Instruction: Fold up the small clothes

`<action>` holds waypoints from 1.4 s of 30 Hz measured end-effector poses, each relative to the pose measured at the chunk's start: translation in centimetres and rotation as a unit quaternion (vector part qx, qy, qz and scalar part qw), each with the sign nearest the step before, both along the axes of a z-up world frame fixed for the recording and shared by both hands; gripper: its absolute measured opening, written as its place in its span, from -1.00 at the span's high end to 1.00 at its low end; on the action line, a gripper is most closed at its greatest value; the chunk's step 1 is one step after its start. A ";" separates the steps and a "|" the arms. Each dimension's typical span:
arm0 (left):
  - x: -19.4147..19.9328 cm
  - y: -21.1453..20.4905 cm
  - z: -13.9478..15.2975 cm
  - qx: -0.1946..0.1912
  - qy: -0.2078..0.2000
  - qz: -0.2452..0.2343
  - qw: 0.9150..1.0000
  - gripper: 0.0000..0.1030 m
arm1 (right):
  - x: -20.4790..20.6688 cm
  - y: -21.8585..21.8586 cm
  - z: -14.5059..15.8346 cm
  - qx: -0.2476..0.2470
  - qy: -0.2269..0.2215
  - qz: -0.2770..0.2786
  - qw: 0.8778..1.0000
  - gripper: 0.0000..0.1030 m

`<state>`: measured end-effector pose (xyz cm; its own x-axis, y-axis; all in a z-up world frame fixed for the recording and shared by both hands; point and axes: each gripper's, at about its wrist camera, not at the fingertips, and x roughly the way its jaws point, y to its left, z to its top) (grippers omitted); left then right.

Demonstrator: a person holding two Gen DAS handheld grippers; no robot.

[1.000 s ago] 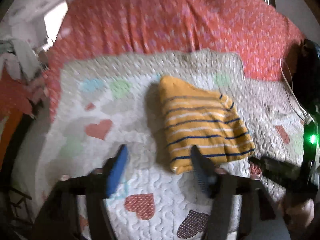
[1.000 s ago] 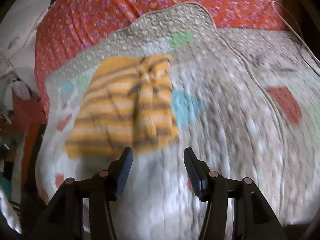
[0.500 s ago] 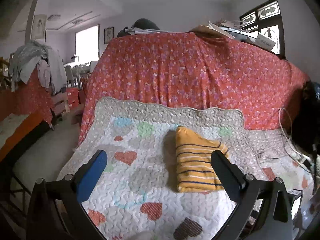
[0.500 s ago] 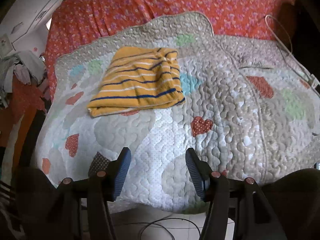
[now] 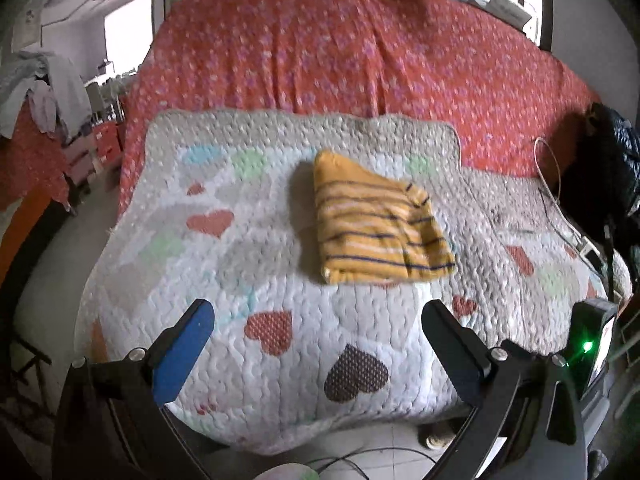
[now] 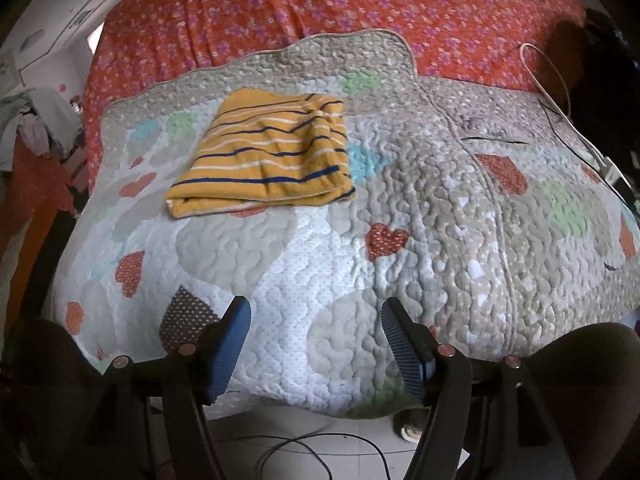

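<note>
On the heart-patterned quilt (image 6: 320, 264), a folded yellow striped garment (image 6: 268, 160) lies flat. The left gripper (image 5: 316, 344) and right gripper (image 6: 316, 336) hover at the near edge, well apart from it, jaws spread and empty.

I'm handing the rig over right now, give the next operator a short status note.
Left gripper: open, empty, held back off the near edge of the quilt.
Right gripper: open, empty, also back at the near edge.
Striped yellow garment: lies folded in a flat rectangle on the quilt's far half, touched by neither gripper.
Done: this piece looks folded.
Left: no other small clothes show on the quilt; check the fold and fetch the next piece, if any.
</note>
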<state>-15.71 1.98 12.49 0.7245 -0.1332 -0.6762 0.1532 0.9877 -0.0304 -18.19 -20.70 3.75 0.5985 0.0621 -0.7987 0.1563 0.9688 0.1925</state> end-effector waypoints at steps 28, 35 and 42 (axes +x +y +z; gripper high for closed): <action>-0.2 -1.4 -2.2 0.000 0.043 -0.036 0.998 -1.00 | -0.1 0.0 -0.1 -0.019 -0.003 -0.008 1.000 -0.45; 0.0 -1.6 -2.5 -0.002 0.049 -0.040 0.998 -1.00 | -0.1 -0.1 -0.2 -0.020 -0.003 -0.008 1.000 -0.45; 0.0 -1.7 -2.7 -0.003 0.054 -0.045 0.998 -1.00 | -0.1 -0.1 -0.1 -0.020 -0.003 -0.008 1.000 -0.46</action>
